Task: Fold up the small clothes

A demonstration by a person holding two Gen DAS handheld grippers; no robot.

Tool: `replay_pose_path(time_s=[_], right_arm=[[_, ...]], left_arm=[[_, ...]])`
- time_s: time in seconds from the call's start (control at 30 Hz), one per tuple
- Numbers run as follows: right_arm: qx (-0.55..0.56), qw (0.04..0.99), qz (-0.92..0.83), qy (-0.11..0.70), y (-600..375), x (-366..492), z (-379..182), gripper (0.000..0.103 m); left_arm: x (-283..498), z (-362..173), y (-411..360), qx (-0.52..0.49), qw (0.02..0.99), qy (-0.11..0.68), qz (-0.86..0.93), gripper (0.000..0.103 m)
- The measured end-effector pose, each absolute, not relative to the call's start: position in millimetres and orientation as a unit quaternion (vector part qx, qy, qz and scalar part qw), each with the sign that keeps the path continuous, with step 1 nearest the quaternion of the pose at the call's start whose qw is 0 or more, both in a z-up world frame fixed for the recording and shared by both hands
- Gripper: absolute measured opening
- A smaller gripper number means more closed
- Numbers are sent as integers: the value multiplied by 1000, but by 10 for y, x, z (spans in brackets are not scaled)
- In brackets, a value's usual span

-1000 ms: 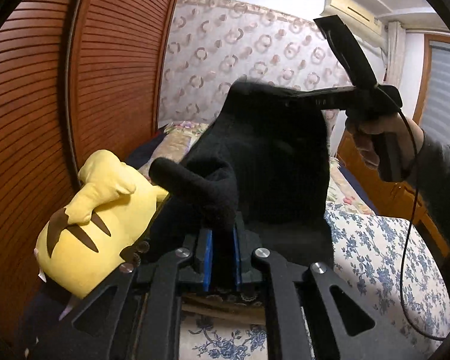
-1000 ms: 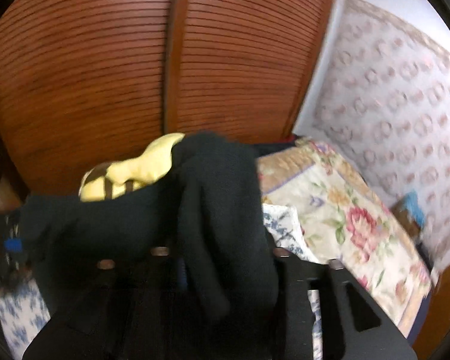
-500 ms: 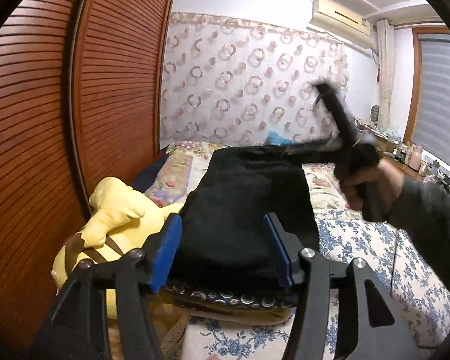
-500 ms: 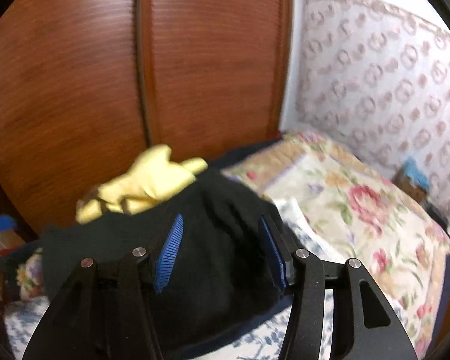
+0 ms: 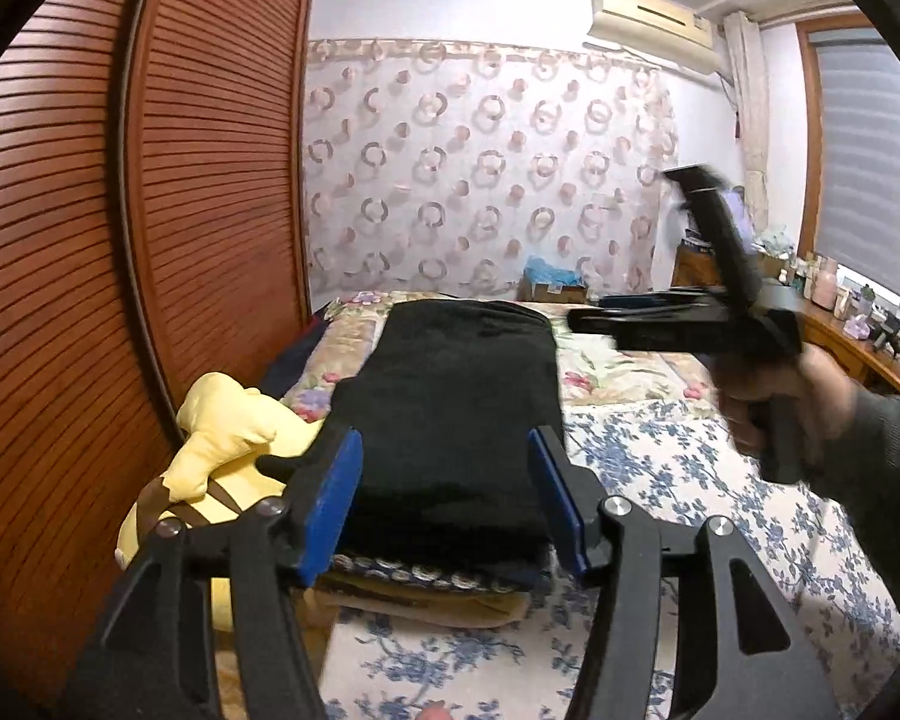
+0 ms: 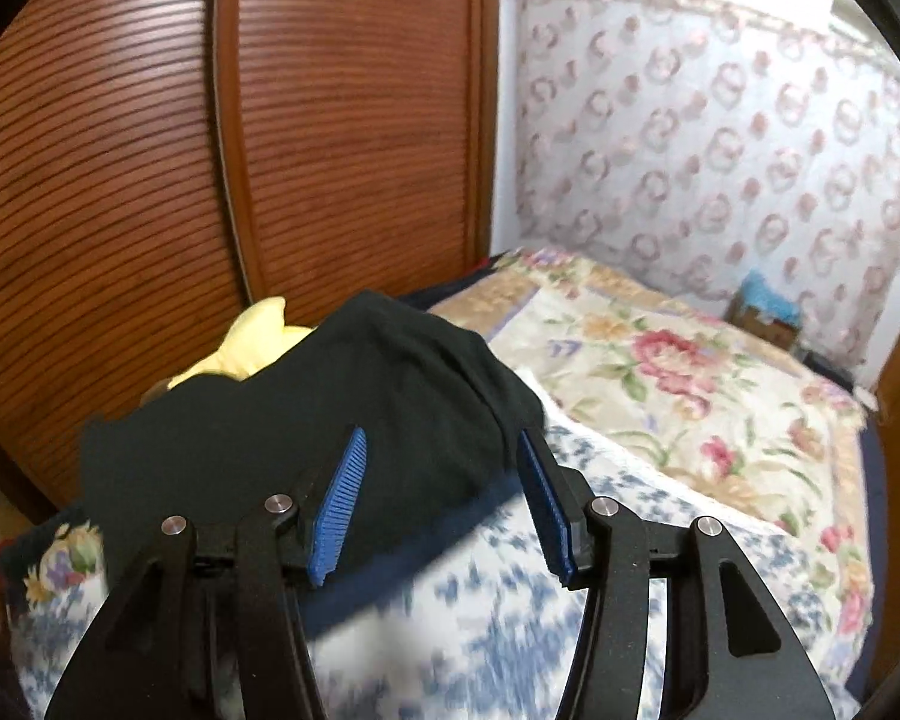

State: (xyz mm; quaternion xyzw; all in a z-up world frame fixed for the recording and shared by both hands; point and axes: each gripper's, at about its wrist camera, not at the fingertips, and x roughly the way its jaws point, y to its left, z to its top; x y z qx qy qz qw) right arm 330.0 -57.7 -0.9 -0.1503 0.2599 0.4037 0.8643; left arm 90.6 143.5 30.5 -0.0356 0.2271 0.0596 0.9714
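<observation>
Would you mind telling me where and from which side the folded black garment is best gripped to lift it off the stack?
Probably grip the black garment at its near edge, coming low from the front with the open left claw. It lies flat on a stack of folded cloth, and that edge overhangs slightly, so one pad could slip beneath. The yellow plush toy crowds its left side.

black folded knit garment (image 5: 450,414) | yellow plush toy, brown stripes (image 5: 222,450) | white bedsheet, blue flowers (image 5: 708,480) | red-brown slatted wardrobe doors (image 5: 210,180) | blue gripper pads (image 5: 330,510)
</observation>
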Motion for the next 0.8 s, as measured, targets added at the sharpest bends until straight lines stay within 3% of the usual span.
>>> replay_pose_path(time_s=[0.1, 0.23, 0.33, 0.8], right_arm=[[-144, 878, 387, 243, -959, 2957, 50, 54], [-116, 897, 357, 232, -1522, 2556, 85, 72], [-95, 914, 323, 226, -1901, 2279, 86, 78], [-26, 961, 202, 185, -3067, 1376, 239, 78]], left_arm=[[900, 309, 1282, -32, 972, 227, 45, 56], [915, 311, 1074, -28, 973, 229, 27, 56], [915, 321, 918, -24, 973, 229, 14, 56], [732, 431, 320, -7, 976, 218, -13, 57]])
